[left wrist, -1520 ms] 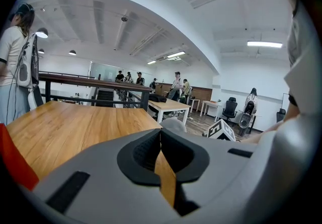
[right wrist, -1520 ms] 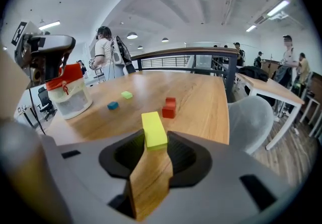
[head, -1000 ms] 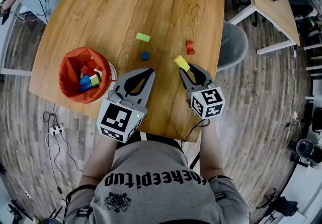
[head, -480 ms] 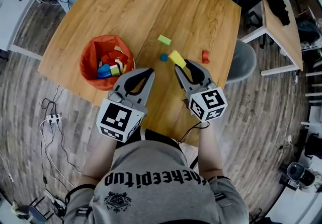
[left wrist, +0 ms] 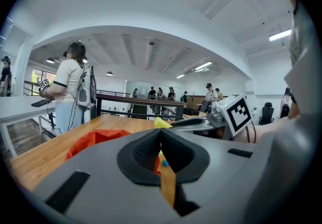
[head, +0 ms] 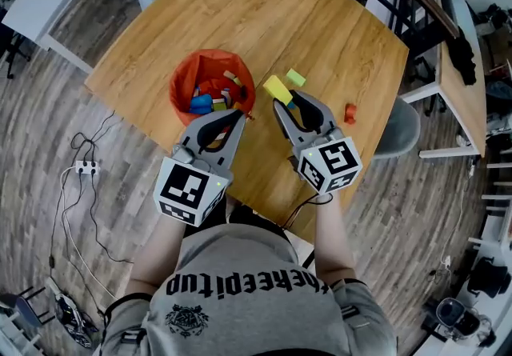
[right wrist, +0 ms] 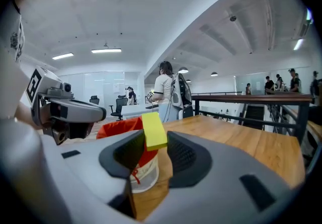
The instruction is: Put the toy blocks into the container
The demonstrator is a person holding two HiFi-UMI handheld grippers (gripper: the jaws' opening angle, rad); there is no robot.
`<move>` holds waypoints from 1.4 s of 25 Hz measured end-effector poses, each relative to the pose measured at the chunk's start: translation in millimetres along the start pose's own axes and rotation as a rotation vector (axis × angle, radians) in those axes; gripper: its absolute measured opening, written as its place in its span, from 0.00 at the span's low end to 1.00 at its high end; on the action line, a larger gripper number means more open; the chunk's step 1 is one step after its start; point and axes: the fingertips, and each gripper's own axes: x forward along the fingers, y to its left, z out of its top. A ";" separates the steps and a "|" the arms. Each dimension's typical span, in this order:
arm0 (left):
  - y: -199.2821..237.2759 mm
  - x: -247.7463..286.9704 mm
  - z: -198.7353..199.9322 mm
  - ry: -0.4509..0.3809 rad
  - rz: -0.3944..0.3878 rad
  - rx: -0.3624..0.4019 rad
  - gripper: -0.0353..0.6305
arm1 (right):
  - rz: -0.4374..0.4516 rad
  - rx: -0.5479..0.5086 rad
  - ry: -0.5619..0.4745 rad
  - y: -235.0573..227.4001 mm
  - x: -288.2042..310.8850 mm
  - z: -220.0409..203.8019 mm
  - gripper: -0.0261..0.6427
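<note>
My right gripper [head: 284,98] is shut on a yellow block [head: 278,90] and holds it above the wooden table [head: 320,18], just right of the orange-lined container [head: 210,66]. The right gripper view shows the yellow block [right wrist: 154,130] pinched between the pads, with the container [right wrist: 121,127] behind it to the left. Several blocks lie inside the container. My left gripper [head: 238,114] is shut and empty at the container's near rim; its pads meet in the left gripper view [left wrist: 160,132]. On the table lie a green block [head: 296,78] and a red block [head: 350,113].
The table's near edge runs just under both grippers. A grey chair [head: 400,130] sits at the table's right side, with another table [head: 460,98] beyond it. Cables and a power strip [head: 84,166] lie on the floor at left. People stand in the background [left wrist: 70,92].
Both grippers have moved left across the table toward the container. The right one carried the yellow block from near the red block to beside the container's rim.
</note>
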 end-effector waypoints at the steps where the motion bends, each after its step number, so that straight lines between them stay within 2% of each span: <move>1: 4.6 -4.6 -0.1 -0.004 0.015 -0.002 0.08 | 0.015 -0.006 -0.005 5.5 5.0 3.3 0.26; 9: 39.5 -40.9 -1.0 -0.030 0.121 -0.023 0.08 | 0.117 -0.044 -0.024 49.0 40.3 20.0 0.26; 18: 55.7 -65.1 -3.4 -0.048 0.173 -0.035 0.08 | 0.169 -0.039 -0.033 78.2 57.3 23.1 0.28; 24: 54.3 -64.0 -3.3 -0.051 0.165 -0.033 0.08 | 0.161 -0.035 -0.039 76.6 54.2 23.7 0.27; 26: 51.4 -61.1 -1.9 -0.051 0.153 -0.030 0.08 | 0.141 -0.034 -0.040 71.7 50.0 24.6 0.21; 28: 48.2 -57.1 -0.4 -0.049 0.141 -0.027 0.08 | 0.114 -0.030 -0.047 64.5 44.3 26.1 0.09; 29: 46.6 -54.6 0.1 -0.049 0.133 -0.025 0.08 | 0.106 -0.027 -0.051 61.1 41.3 26.6 0.07; 35: 30.7 -35.6 2.9 -0.040 0.066 -0.010 0.08 | 0.038 -0.016 -0.049 38.9 20.4 23.5 0.06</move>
